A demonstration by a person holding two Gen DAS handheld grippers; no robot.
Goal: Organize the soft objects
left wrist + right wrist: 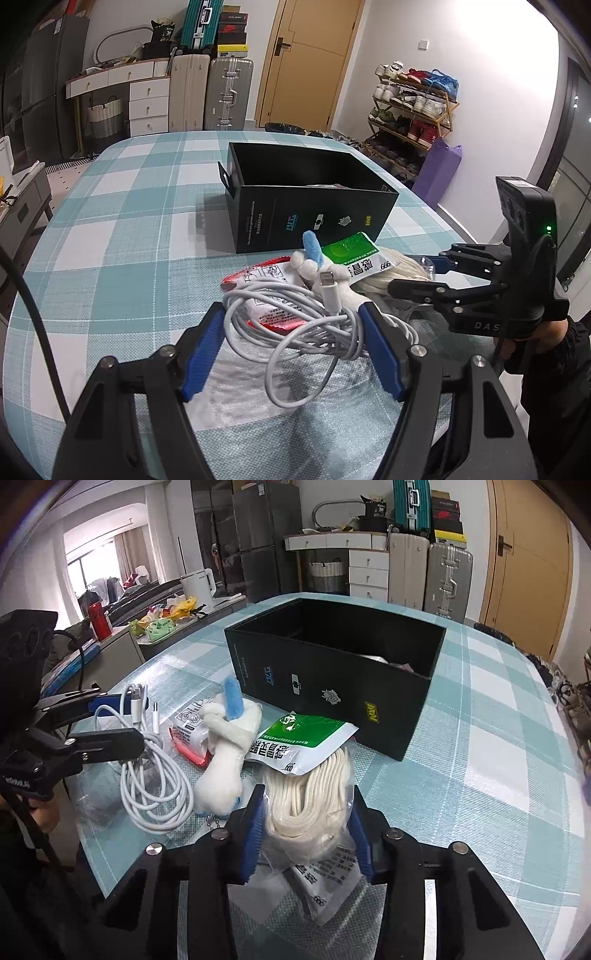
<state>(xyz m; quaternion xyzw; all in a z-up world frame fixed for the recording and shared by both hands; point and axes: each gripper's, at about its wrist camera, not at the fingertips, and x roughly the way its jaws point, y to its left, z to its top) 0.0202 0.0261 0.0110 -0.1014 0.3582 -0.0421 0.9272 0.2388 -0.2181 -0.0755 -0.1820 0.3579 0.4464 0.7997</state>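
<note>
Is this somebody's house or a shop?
Most likely a home, perhaps an entry room used for storage. A shoe rack full of shoes stands by the door, suitcases are stacked against the wall, and an electric kettle sits on a side counter.

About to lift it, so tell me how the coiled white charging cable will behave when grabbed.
The white charging cable is loosely coiled and untied, so it will probably sag and trail loops when lifted. The left tongs straddle only part of the bundle; some strands may slip free. It looks light, and its plug may dangle.
</note>
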